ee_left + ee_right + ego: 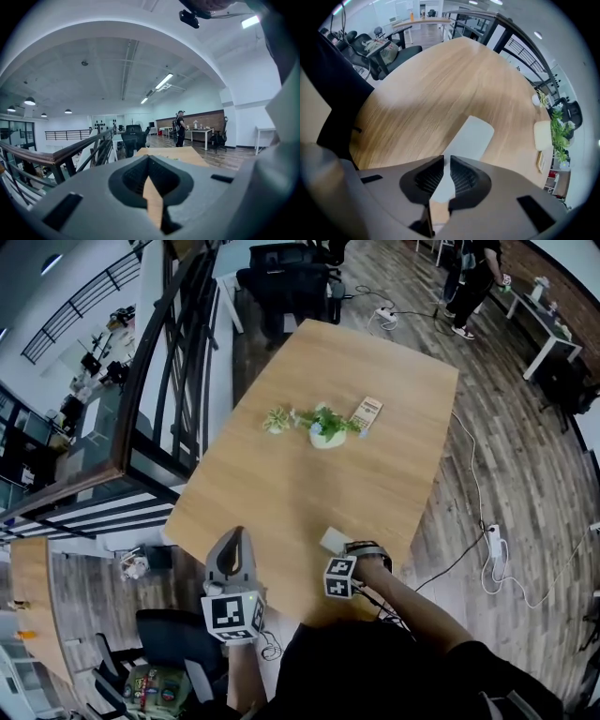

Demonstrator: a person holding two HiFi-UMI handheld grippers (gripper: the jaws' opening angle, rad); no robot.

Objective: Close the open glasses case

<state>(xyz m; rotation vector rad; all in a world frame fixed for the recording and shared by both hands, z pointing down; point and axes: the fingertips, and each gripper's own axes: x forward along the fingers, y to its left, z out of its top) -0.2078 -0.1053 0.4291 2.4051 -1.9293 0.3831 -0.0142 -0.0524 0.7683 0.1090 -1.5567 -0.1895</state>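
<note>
The glasses case is a pale, flat oblong lying near the wooden table's front edge. In the right gripper view the glasses case stretches away from the jaws, lid down as far as I can tell. My right gripper points steeply down at its near end. Seen from its own camera, the right gripper has its jaws drawn to a thin slit, with the case's near edge running into it. My left gripper hangs level at the table's front left, apart from the case. Its own view shows the left gripper shut and holding nothing.
A small potted plant, a smaller sprig and a printed card stand mid-table. A black railing runs along the left. An office chair sits below the front corner. Cables and a power strip lie on the floor to the right.
</note>
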